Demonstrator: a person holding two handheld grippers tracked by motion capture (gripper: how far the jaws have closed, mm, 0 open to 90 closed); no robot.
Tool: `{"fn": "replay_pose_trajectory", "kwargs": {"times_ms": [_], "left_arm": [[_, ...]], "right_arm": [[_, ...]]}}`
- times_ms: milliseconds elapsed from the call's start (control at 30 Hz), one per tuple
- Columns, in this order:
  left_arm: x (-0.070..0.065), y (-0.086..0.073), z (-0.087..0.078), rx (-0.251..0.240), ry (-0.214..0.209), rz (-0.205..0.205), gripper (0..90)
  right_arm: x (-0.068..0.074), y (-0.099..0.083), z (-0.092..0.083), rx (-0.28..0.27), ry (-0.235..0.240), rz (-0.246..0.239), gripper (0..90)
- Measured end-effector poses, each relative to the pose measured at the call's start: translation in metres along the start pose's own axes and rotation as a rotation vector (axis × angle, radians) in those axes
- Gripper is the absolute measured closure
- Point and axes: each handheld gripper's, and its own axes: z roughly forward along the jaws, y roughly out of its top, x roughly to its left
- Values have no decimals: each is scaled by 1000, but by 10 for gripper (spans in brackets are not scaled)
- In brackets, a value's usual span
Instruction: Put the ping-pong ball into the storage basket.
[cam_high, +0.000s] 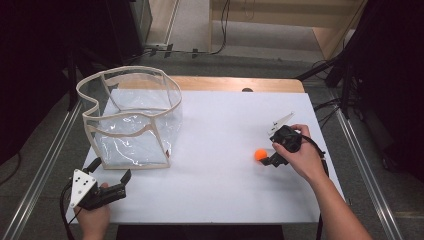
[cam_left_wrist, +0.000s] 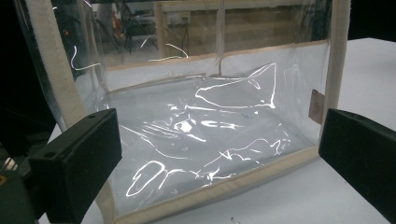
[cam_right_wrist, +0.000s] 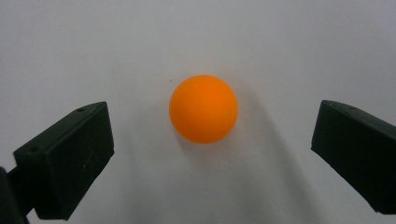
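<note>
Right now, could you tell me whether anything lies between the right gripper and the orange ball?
Nothing visible does. The right gripper is open, and the orange ball sits on bare white table just ahead of the gap between its jaws, touching neither.

- Right gripper: in the high view the holding hand covers most of its body.
- Clear bag: cut off at the top and left edges of the left gripper view.
- Orange ball: contact with the jaws is too small to tell from above.
</note>
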Motion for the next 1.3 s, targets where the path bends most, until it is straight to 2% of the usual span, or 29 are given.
{"fn": "replay_pose_trajectory", "kwargs": {"times_ms": [200,667,733,933,967,1300], "left_arm": [[0,0,0,1,1,3,0],[0,0,0,3,1,5,0],[0,0,0,3,1,6,0],[0,0,0,2,-1,4,0],[0,0,0,2,-1,3,0],[0,0,0,2,-1,3,0]], "right_arm": [[2,3,5,29,0,-26,0],[4,8,13,90,1,-44,0],[5,10,15,92,-11,-48,48],[6,13,18,109,-6,-63,50],[6,13,20,119,-11,-74,123],[6,15,24,144,-11,-66,240]]}}
